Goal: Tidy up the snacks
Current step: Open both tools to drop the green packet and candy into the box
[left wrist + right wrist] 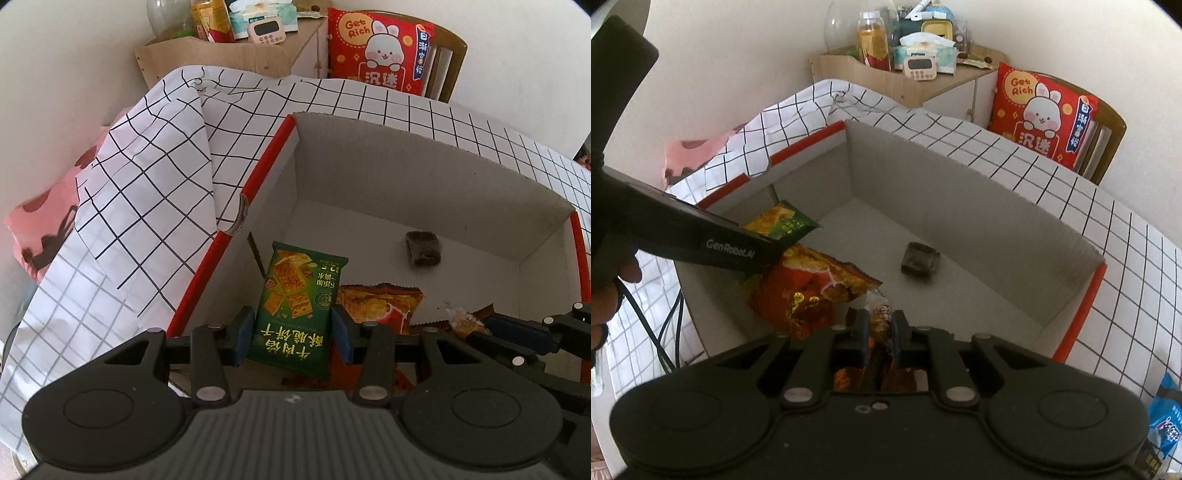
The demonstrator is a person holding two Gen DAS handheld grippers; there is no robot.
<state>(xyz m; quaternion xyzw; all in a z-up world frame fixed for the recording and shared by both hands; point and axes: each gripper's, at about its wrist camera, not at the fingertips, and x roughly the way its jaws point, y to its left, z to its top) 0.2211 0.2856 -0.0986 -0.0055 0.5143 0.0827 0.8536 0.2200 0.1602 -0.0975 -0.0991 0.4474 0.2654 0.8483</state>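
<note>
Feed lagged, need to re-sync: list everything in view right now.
green cracker packet: 1, green, in left gripper over box
small clear snack: 1, orange-brown, in right gripper
red chip bag: 1, red-orange, box near corner
dark wrapped snack: 1, brown, box floor
cardboard box: 1, grey inside, red edges
grid cloth: 1, white, under box
rabbit cushion: 1, red, chair
blue packet: 1, right edge
left gripper: closed
right gripper: closed
</note>
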